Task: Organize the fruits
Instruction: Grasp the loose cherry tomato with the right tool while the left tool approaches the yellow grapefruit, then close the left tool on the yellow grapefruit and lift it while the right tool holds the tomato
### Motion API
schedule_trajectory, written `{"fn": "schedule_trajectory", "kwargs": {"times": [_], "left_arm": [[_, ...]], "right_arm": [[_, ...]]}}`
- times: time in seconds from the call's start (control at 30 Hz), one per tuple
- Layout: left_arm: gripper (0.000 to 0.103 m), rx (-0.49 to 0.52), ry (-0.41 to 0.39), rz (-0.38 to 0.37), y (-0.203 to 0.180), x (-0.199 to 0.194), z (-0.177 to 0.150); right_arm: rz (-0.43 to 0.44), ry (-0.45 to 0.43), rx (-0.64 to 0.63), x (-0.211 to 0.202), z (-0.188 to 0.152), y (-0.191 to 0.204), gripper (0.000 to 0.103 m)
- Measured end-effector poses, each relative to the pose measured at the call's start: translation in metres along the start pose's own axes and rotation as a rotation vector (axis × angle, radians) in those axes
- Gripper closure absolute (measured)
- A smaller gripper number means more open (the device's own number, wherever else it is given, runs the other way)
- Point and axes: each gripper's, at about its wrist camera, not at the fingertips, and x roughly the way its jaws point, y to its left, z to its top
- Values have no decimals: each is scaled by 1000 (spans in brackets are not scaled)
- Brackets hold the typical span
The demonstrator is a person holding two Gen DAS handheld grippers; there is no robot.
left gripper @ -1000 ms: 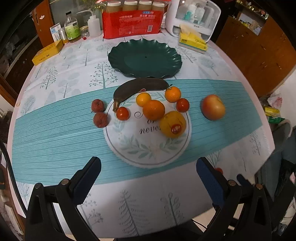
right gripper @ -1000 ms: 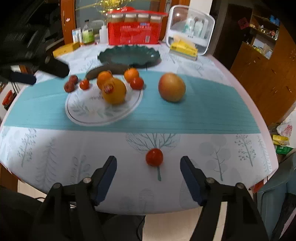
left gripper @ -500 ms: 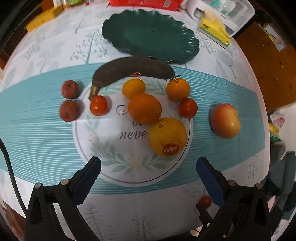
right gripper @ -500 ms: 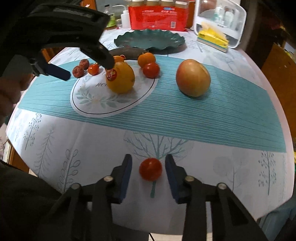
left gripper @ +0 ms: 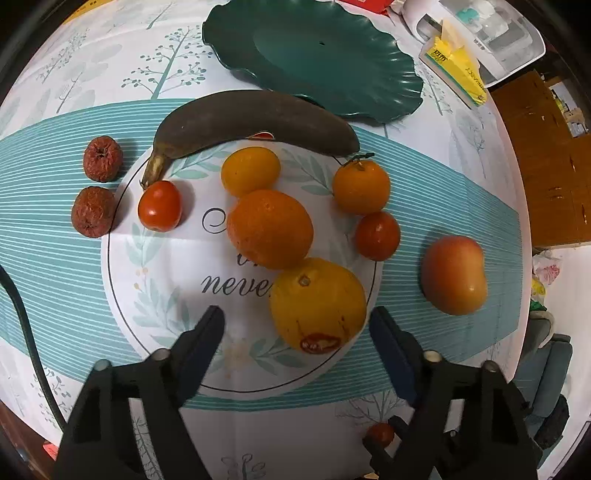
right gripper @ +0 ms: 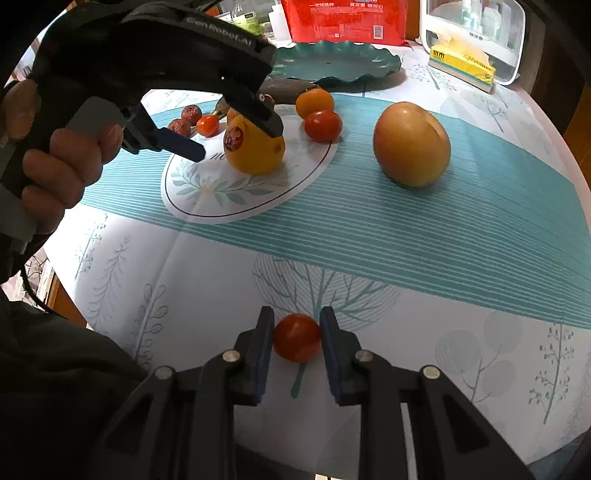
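My right gripper (right gripper: 296, 338) is shut on a small red tomato (right gripper: 296, 336) near the table's front edge. My left gripper (left gripper: 295, 325) is open above the white round mat (left gripper: 162, 280), its jaws either side of a yellow orange with a sticker (left gripper: 317, 304). On the mat lie an orange (left gripper: 269, 229), two small oranges (left gripper: 250, 170), two tomatoes (left gripper: 159, 206) and a dark banana (left gripper: 255, 120). Two shrivelled red fruits (left gripper: 96, 188) lie left of the mat. A large apple (right gripper: 411, 144) sits to the right. A dark green plate (left gripper: 314, 55) stands empty behind.
A red box (right gripper: 343, 18), a yellow tissue pack (right gripper: 461, 68) and a white appliance (right gripper: 476, 33) stand at the table's back edge. A wooden cabinet (left gripper: 546, 155) is off to the right. The person's hand (right gripper: 55, 162) holds the left gripper.
My right gripper has closed onto the small tomato. My left gripper has moved forward and down over the mat, and its jaws have narrowed around the yellow orange.
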Motion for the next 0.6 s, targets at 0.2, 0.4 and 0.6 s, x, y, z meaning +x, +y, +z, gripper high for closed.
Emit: {"fn": "schedule_trajectory", "kwargs": {"times": [0.2, 0.4, 0.6], "left_arm": [[41, 0, 2, -62, -4, 5, 1], [47, 25, -8, -91, -9, 9, 2], [46, 23, 11, -106, -13, 21, 8]], "right_arm": [[5, 5, 29, 0, 2, -4, 78], [5, 0, 66, -1, -2, 0, 78], [-13, -15, 107, -4, -7, 3, 78]]}}
